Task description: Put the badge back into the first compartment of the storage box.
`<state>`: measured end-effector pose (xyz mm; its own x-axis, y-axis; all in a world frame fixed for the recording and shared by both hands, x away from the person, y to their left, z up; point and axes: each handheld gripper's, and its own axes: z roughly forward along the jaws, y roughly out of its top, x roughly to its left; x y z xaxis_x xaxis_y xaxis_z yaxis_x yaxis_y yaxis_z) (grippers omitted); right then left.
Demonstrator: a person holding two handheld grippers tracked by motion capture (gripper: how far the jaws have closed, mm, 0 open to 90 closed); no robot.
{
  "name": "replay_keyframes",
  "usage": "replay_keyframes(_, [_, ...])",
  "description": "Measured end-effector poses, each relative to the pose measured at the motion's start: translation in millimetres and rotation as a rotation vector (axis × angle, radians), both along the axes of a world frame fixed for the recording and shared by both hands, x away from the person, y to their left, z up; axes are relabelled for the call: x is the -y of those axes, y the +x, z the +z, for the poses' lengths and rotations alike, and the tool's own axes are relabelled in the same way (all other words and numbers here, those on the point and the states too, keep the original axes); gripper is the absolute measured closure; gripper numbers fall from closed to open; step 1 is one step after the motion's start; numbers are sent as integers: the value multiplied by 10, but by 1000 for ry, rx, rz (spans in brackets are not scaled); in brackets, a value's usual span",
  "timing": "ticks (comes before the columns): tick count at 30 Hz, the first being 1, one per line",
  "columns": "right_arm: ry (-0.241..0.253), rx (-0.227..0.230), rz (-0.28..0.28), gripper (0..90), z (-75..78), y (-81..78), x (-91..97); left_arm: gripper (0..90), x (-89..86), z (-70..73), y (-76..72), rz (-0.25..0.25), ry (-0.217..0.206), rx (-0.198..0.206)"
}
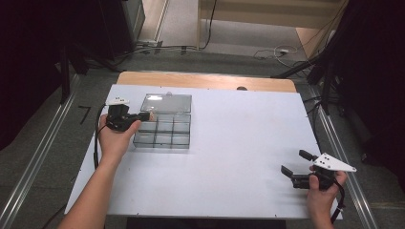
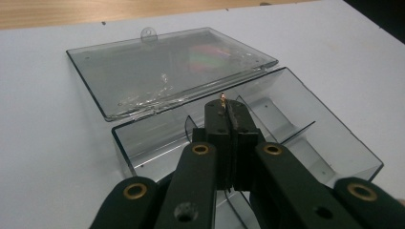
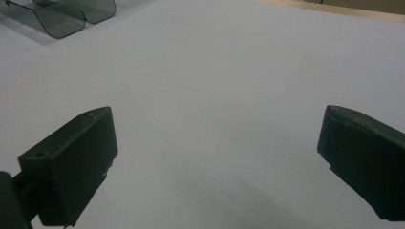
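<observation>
From the high view, the clear compartment box [image 1: 162,132] sits at about ten o'clock on the white counter [image 1: 229,143], its lid [image 1: 166,102] already swung open and lying flat behind it. The left hand-held gripper [image 1: 147,116] reaches over the box's near-left corner. The right hand-held gripper [image 1: 296,167] waits at four o'clock, well apart from the box, jaws spread with nothing between them.

In the left gripper view, the jaws are pressed together on a tiny gold-coloured piece [image 2: 222,99], pinched at the tips just above the open compartments [image 2: 286,129]. The cells I can see look bare; the nearest ones are hidden behind the jaws, so I cannot tell about those. The lid lies at twelve o'clock, scuffed and glinting.

In the right gripper view, the two jaws stand wide apart over bare counter, with a corner of the box at eleven o'clock.

My guess: opening is done, and the small piece is either about to be dropped in or just lifted out; closing the lid remains.
</observation>
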<state>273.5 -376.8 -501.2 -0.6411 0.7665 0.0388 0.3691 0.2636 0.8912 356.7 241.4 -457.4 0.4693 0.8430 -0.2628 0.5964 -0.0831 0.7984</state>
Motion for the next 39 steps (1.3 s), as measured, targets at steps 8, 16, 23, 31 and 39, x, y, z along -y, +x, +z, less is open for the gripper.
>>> replay_keyframes(8, [3, 2, 1, 0, 0, -1, 3, 894, -3, -81, 54, 8, 10, -30])
replay_keyframes(16, [7, 2, 1, 0, -1, -1, 6, 894, 3, -170, 101, 3, 26, -75])
replay_keyframes(23, [10, 4, 0, 0, -2, 0, 8, 894, 23, -223, 137, 0, 41, -107])
replay_keyframes(31, [11, 4, -3, 0, -2, -1, 10, 892, 52, -272, 167, -1, 68, -145])
replay_keyframes(39, [10, 3, -5, 0, -3, 0, 9, 813, 31, -277, 167, -9, 53, -157])
